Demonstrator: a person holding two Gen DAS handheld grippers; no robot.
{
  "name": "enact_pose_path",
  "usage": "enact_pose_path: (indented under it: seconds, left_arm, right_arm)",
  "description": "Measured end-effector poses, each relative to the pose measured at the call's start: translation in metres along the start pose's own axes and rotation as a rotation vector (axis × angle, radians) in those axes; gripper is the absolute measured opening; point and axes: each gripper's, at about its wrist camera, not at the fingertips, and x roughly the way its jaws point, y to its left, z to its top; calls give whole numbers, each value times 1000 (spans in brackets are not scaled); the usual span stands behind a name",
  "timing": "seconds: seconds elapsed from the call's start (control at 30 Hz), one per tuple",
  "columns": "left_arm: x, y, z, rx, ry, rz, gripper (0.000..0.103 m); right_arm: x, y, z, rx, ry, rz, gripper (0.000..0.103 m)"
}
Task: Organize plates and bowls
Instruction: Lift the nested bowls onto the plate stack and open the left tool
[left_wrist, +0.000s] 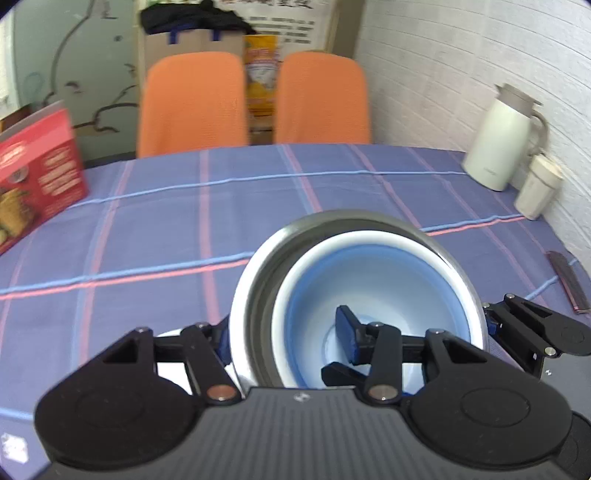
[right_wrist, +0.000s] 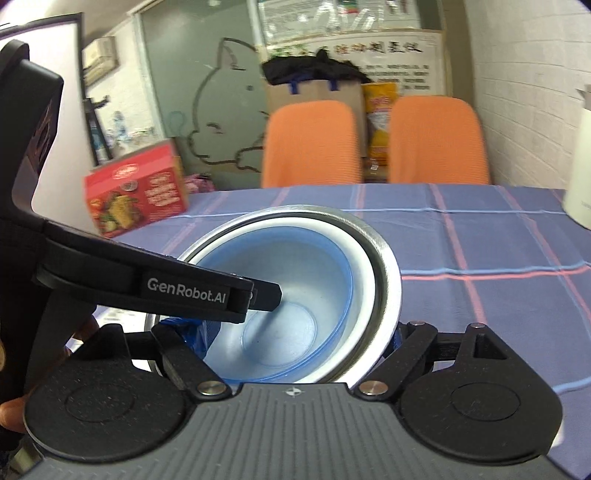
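Observation:
A steel bowl (left_wrist: 258, 273) holds a white bowl (left_wrist: 317, 251) and a blue bowl (left_wrist: 388, 280), nested and tilted, above the checked tablecloth (left_wrist: 166, 229). My left gripper (left_wrist: 284, 336) grips the left side of the stack: one finger is inside the blue bowl, the other outside the steel wall. A white plate edge (left_wrist: 170, 336) shows under it. In the right wrist view the same stack (right_wrist: 384, 258) sits between the fingers of my right gripper (right_wrist: 291, 332), one finger inside and one outside the right rim. The left gripper's arm (right_wrist: 184, 288) reaches into the bowl there.
A red food box (left_wrist: 37, 177) stands at the table's left. A white jug (left_wrist: 502, 140) and a small cup (left_wrist: 539, 188) stand at the right by the wall. A dark flat strip (left_wrist: 569, 280) lies near the right edge. Two orange chairs (left_wrist: 192, 99) stand behind the table.

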Motion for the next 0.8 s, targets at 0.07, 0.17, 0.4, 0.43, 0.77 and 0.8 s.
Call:
enact_pose_path:
  seconds: [0.07,0.17,0.4,0.43,0.77,0.8]
  left_arm:
    - [-9,22,-12,-38,5,32,45]
    - [-16,49,-34,-90,18,65,46]
    - [-3,81,-61,-151,49,78,47]
    - [-2,83,-62,-147,47,83,47]
    - [-14,85,-67,-101,-86,97,92]
    - [-19,85,-66,-97,-107,117,94]
  right_arm:
    - [7,18,-3,-15,7,50,73]
    - [18,45,-11,-44,34,108,73]
    - [36,80,-33,-77,131,145,73]
    - [39,83,-34,-77,145,144,73]
    - [45,91,-36,-51,169,120,73]
    - [43,91,-35,-56,166,111,73]
